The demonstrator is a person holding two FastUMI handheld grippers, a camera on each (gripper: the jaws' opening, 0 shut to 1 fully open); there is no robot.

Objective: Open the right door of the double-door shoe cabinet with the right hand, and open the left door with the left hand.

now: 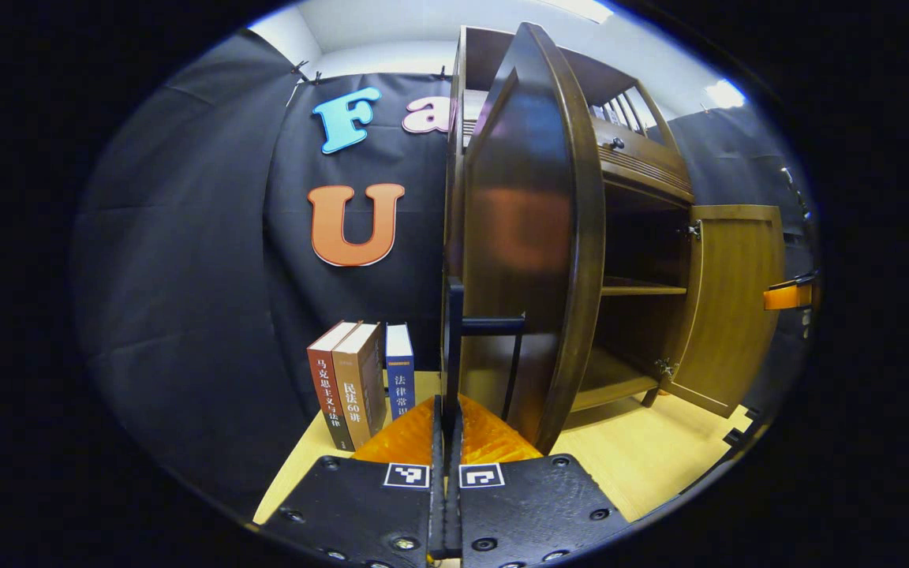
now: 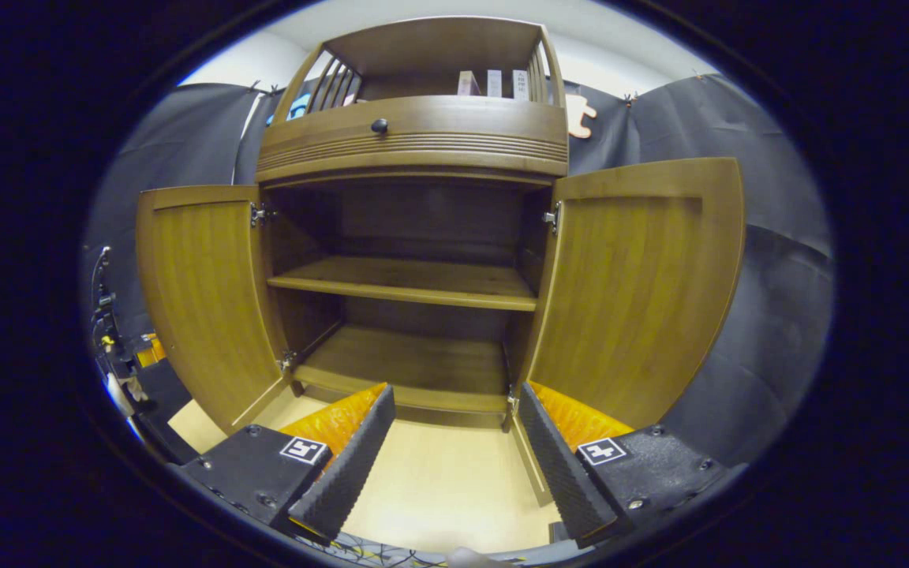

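The brown wooden shoe cabinet stands in front of me with both doors swung wide. In the right gripper view the left door and right door flank two bare shelves. My right gripper is open in front of the cabinet's base, with nothing between its fingers. In the left gripper view the left door stands edge-on, its glossy outer face towards me. My left gripper is shut on the door's black handle. The right door shows farther off.
Three upright books stand on the light wooden table beside the cabinet. A drawer with a dark knob sits above the doors. Part of the other gripper shows past the right door. Bare tabletop lies before the cabinet.
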